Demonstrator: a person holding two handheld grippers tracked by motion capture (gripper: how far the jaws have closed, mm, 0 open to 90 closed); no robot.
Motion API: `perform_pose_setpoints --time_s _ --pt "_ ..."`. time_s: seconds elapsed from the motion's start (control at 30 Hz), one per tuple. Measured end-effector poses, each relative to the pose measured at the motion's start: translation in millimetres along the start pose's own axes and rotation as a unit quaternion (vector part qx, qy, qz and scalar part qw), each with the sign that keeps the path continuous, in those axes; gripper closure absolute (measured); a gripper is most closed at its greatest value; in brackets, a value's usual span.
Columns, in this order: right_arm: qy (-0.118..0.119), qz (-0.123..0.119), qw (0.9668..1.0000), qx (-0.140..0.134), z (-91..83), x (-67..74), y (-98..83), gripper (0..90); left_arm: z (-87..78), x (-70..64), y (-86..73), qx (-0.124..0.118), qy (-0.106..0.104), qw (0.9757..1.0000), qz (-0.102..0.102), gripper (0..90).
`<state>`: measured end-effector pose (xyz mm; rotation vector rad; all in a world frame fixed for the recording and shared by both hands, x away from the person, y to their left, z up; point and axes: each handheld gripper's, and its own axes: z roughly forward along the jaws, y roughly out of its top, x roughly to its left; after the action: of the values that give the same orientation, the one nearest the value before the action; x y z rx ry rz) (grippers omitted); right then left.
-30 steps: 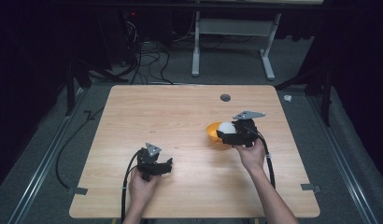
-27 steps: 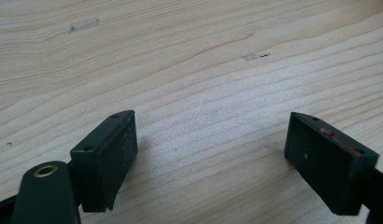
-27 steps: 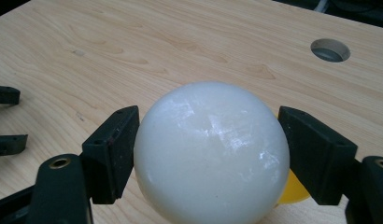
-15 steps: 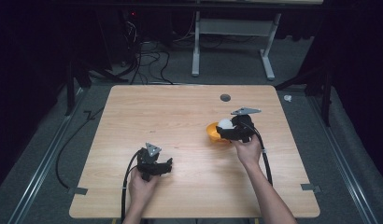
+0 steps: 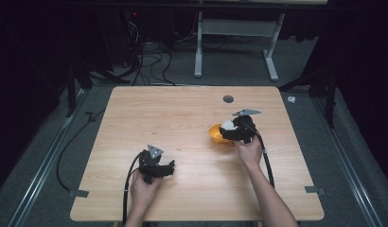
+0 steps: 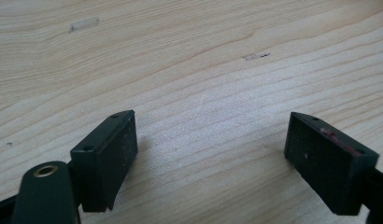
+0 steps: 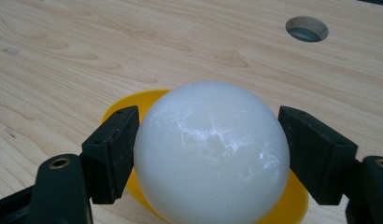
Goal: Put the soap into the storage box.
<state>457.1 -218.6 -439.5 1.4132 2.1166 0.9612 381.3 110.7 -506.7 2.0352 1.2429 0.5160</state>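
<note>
My right gripper (image 5: 226, 128) is shut on a white ball (image 7: 212, 149), with a pad pressed against each side of it. The ball (image 5: 227, 125) hangs just over a shallow yellow bowl (image 7: 129, 103) that rests on the wooden table right of centre (image 5: 215, 134). Whether the ball touches the bowl cannot be told. My left gripper (image 5: 171, 166) rests low over the near left part of the table. In the left gripper view it (image 6: 210, 154) is open, with only bare wood between its fingers.
A round cable hole (image 5: 228, 99) is cut in the tabletop (image 5: 173, 118) behind the bowl, also seen in the right gripper view (image 7: 307, 28). Cables trail from both grippers toward the near edge. Table legs and cables stand on the dark floor beyond.
The right gripper has sunk a little and shifted slightly over the yellow bowl, carrying the white ball. The left gripper has stayed where it was.
</note>
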Motion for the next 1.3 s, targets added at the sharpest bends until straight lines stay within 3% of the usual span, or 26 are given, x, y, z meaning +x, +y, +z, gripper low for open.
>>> perform_pose_setpoints --time_s 0.47,0.63,0.87,1.3 --pt "0.004 0.006 0.9997 0.022 13.1 0.0 -3.4 24.0 0.1 -0.1 -0.1 0.0 0.001 1.0 0.0 17.5" --pt "0.012 0.012 0.9997 -0.018 3.3 -0.2 1.3 24.9 0.1 -0.2 0.0 0.0 0.001 1.0 0.001 17.5" --pt "0.011 0.007 0.9999 -0.009 -0.4 1.9 0.3 23.3 0.1 -0.2 -0.1 0.0 0.001 1.0 0.001 17.5" --pt "0.015 0.006 0.9992 -0.037 -19.6 -0.7 2.4 24.2 0.1 -0.2 -0.1 0.0 0.001 1.0 0.001 17.5"
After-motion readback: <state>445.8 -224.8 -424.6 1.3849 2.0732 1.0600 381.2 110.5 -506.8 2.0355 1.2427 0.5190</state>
